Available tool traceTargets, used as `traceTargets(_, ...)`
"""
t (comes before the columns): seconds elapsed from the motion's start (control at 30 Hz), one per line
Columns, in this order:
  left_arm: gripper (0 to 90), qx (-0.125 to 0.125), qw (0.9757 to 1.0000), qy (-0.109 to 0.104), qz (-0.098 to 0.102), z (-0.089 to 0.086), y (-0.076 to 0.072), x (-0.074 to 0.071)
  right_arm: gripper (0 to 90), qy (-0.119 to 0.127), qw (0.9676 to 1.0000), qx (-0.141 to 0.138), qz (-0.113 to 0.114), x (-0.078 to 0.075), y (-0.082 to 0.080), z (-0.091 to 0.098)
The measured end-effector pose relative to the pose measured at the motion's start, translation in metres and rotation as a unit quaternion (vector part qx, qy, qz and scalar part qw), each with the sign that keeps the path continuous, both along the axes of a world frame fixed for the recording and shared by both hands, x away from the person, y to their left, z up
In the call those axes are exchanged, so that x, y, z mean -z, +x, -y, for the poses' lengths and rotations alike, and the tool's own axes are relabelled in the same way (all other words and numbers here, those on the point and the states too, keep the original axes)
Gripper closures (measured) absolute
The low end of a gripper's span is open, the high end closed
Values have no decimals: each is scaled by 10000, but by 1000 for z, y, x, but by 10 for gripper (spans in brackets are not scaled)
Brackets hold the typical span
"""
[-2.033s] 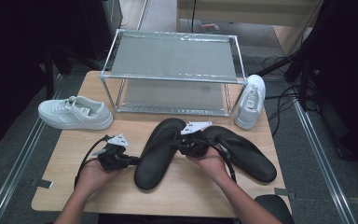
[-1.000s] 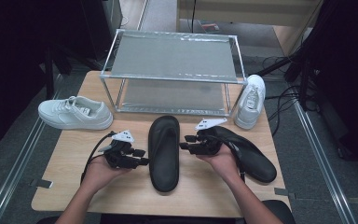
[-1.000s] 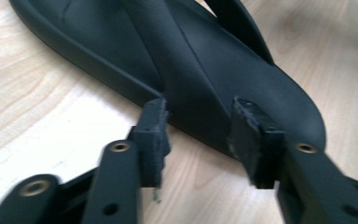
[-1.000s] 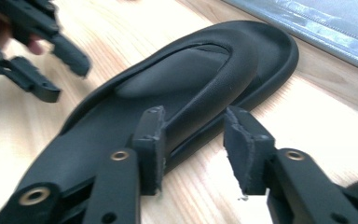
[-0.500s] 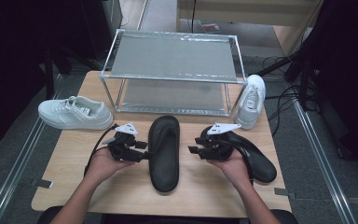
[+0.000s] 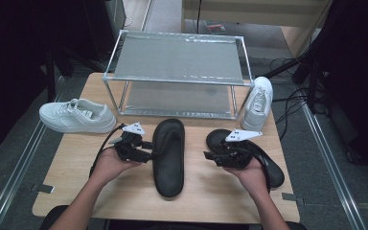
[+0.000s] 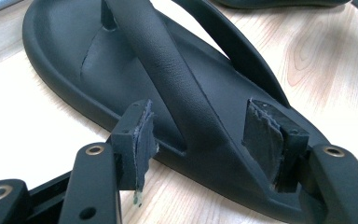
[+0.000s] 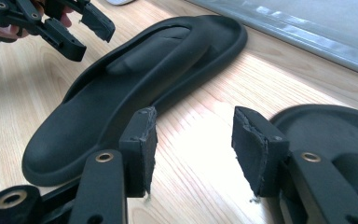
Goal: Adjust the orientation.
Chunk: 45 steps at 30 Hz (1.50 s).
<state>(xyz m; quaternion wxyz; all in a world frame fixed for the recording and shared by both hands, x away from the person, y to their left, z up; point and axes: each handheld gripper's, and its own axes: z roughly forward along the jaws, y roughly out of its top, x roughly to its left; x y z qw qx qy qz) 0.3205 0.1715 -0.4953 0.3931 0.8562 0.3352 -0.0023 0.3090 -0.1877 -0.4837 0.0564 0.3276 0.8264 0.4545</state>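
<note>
black rubber sandal (image 6: 168, 155) lies flat mid-desk (image 6: 76, 158), let go. my left hand-held gripper (image 6: 146, 145) has just been opening, jaws wide astride its strap, not pressing. right hand-held gripper (image 6: 210, 156) has been opening too, empty, beside the second sandal (image 6: 273, 170). next, probably: grip that one and line it up.

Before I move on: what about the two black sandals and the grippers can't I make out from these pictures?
- Right black rubber sandal, high view: its middle is hidden under the right gripper and hand.
- Middle black rubber sandal, left gripper view: toe and heel cut off by the frame edges.
- Left gripper, high view: jaws too small and dark to judge.
</note>
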Motion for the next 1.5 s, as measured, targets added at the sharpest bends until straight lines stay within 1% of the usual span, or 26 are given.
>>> traceTargets(0.1,431,-18,10000,-52,1,0,2,1,510,-51,10000,61,55,0,-2,7)
traceTargets(0.2,431,-26,10000,-80,-30,0,5,1,510,-31,9999,132,73,1,-5,14)
traceTargets(0.23,431,-11,10000,-5,-29,2,7,0,510,-38,9999,145,80,1,-6,16)
traceTargets(0.3,431,-10,10000,-31,1,2,9,0,508,-72,9997,205,128,1,-9,21)
traceTargets(0.4,431,8,10000,-5,3,3,13,0,507,-55,9993,345,120,0,-12,30)
traceTargets(0.47,431,12,10000,-28,-3,4,15,-1,507,-43,9990,434,137,0,-14,36)
traceTargets(0.57,431,-16,9999,-89,51,4,17,0,508,-38,9984,545,114,0,-17,44)
traceTargets(0.67,431,-55,9998,-179,28,3,21,1,511,-48,9979,638,115,1,-20,52)
traceTargets(0.7,432,-40,9999,-103,-27,4,23,0,510,-54,9977,660,122,1,-20,54)
traceTargets(0.73,432,-33,10000,-41,14,4,24,0,511,-55,9976,679,128,1,-21,56)
traceTargets(0.77,433,-49,10000,-64,26,4,25,1,512,-54,9975,692,126,1,-22,57)
traceTargets(0.83,433,-29,10000,-81,-21,5,27,1,512,-63,9972,739,137,1,-23,61)
traceTargets(0.87,433,-20,10000,-62,-16,5,28,1,512,-52,9970,764,132,1,-23,63)
traceTargets(1.13,432,59,10000,-48,0,9,30,2,518,-61,9958,905,117,4,-24,74)
traceTargets(1.33,431,73,10000,-53,-1,9,30,2,523,-185,9954,942,46,11,-19,78)
traceTargets(1.43,430,67,10000,-62,22,9,30,1,537,-222,9954,932,-7,15,-16,79)
traceTargets(1.5,430,55,9999,-86,40,9,30,1,579,-264,9956,893,-85,19,-13,79)
